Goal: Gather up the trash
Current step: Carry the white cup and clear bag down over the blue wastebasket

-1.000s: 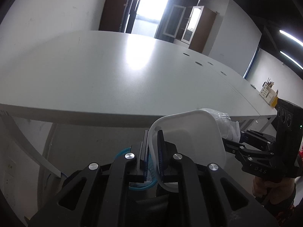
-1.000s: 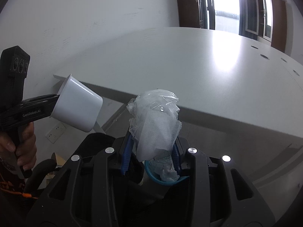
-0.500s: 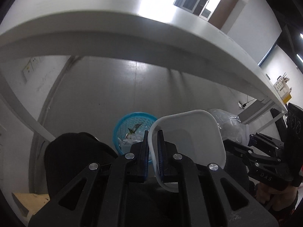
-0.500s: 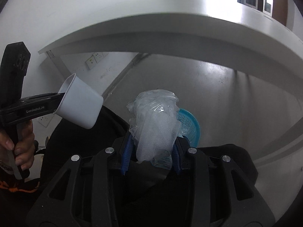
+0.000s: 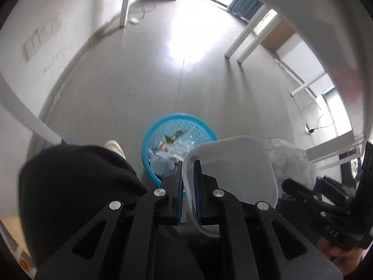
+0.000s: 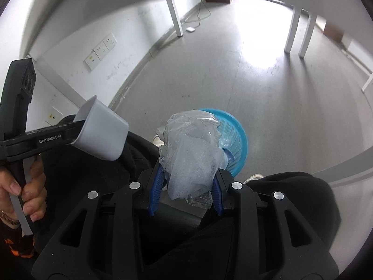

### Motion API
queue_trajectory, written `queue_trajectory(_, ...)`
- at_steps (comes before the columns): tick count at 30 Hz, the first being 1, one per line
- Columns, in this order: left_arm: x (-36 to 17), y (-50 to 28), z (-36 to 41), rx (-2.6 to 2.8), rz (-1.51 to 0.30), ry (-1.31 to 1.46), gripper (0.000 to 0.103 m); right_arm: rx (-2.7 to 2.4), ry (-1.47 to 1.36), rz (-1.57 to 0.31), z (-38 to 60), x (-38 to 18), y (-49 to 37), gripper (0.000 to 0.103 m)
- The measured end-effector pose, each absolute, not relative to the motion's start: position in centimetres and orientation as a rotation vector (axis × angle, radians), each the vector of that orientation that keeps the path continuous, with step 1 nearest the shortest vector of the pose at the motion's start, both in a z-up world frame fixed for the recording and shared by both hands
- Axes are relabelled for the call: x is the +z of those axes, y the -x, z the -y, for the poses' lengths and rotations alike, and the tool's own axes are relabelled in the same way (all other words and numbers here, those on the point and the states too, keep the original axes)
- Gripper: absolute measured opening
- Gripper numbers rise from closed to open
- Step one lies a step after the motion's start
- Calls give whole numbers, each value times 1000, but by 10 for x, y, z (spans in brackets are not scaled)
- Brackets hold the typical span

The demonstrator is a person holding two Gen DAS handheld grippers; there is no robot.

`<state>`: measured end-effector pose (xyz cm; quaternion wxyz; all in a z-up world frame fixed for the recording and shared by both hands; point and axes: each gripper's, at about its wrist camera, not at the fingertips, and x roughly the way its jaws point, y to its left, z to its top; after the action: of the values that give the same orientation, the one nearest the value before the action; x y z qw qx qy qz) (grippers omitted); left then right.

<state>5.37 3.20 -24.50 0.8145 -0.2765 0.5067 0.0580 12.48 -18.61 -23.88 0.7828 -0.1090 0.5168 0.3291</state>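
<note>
A round blue mesh basket [image 5: 179,121] stands on the grey floor with several bits of litter inside; the right wrist view shows the same basket [image 6: 235,135] partly hidden. My left gripper [image 5: 187,163] is shut on the rim of a white plastic cup [image 5: 233,170], which hangs above the basket's near right edge. In the right wrist view that cup [image 6: 102,135] sticks out to the left of the basket. My right gripper [image 6: 186,172] is shut on a crumpled clear plastic bag [image 6: 193,149], held over the basket's near left side.
A person's dark-trousered legs [image 5: 77,186] and white shoes [image 5: 115,148] stand close around the basket. White table legs [image 5: 247,37] rise at the far side, and a slanted white leg [image 5: 21,112] at the left. A wall with sockets [image 6: 100,49] runs along the left.
Both grippers have dropped from tabletop height to below the table and tipped downward. The basket on the floor has come into full view. Cup and bag stay gripped.
</note>
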Motion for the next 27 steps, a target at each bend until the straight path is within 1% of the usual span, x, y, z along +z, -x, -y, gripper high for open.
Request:
queue_trajectory(10,-297,-102,-40,140,-1204,628,7,657,246,-1230,162,-291,-157,34)
queue_trajectory(15,-321,-123,-50,153,-1267,693,7,640,230,-1297,162,-315,-175,34)
queue_trajectory(24,-357,-171,-55,198,-1346,671,7,568,212,-1423,144,-369,-229,34)
queue_trajectory(27,-369,-183,-57,220,-1374,656,7,535,226,-1466,138,-395,-247,34)
